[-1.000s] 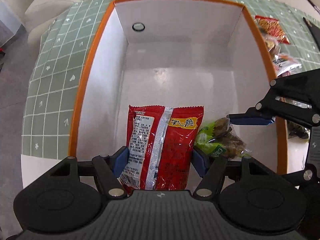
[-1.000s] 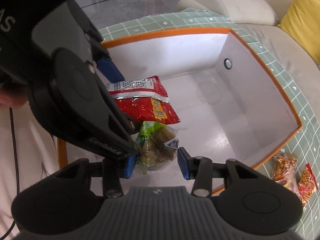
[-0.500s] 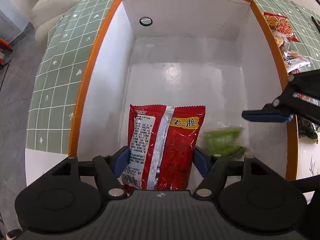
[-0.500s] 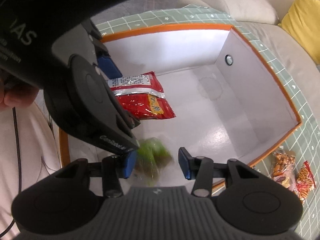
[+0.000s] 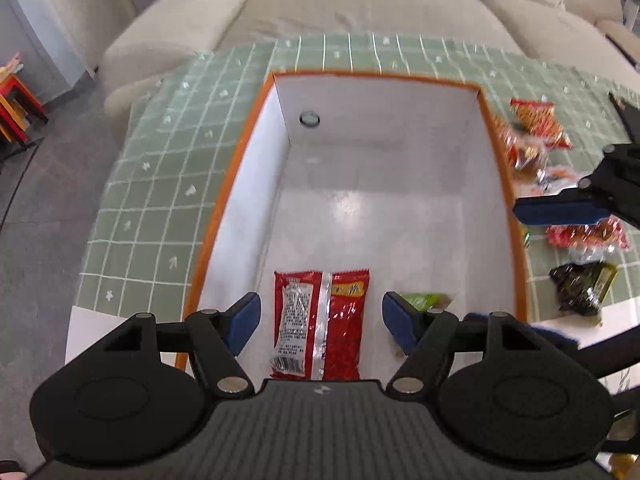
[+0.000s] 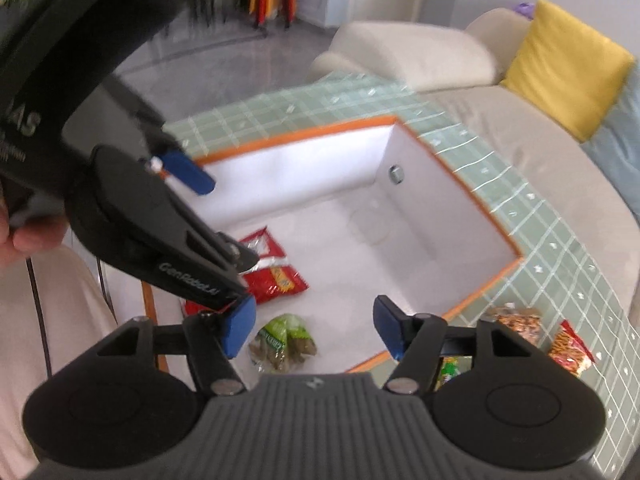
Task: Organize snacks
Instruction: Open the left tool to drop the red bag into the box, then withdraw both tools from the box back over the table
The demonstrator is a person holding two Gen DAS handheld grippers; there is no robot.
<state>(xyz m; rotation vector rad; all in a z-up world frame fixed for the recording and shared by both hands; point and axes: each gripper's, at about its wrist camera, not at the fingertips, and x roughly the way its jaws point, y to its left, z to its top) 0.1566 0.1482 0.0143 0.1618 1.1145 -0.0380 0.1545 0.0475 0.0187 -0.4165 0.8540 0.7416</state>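
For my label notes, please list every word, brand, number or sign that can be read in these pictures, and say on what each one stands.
"GenRobot.AI": on the black arm of the left hand-held gripper, right wrist view.
"AS": end of a cut-off word on that gripper's body, upper left of the same view.
Red snack packet: yellow label, white panel and barcode, too blurred to read.
Green snack packet: label too small to read.
Packets on the tablecloth: print blurred.

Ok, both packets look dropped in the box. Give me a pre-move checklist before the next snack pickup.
1. Red packet lying on the box floor: ok.
2. Green packet in the box, free of the pads: ok.
3. Left gripper open, empty: ok.
4. Right gripper jaws just opened, nothing between them: ok.
5. Snacks remaining on the green cloth beside the box: ok.
6. Grippers clear of each other: cannot tell.
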